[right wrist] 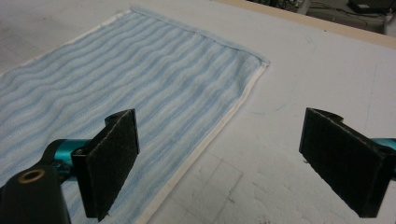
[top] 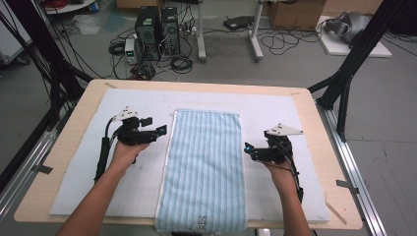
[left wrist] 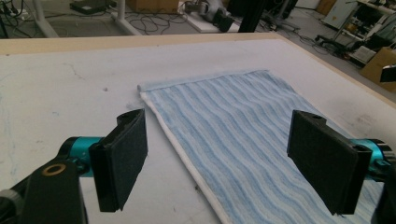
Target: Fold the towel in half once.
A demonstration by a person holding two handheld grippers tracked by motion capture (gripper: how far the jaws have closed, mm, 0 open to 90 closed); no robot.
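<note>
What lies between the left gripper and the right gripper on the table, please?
In the high view, the blue striped towel lies flat between the left gripper and the right gripper, on the white mat.

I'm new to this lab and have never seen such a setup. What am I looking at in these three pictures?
A person sits at a table covered by a white mat and holds a hand tool with a two-jaw claw in each hand. The high view looks down from above: left claw, right claw. The other two pictures come from cameras riding on each claw, looking along its black padded jaws: left claw, right claw. A blue striped towel lies flat between them, its near end hanging over the table edge. Both claws are open and hold nothing; each faces a long edge of the towel.
</note>
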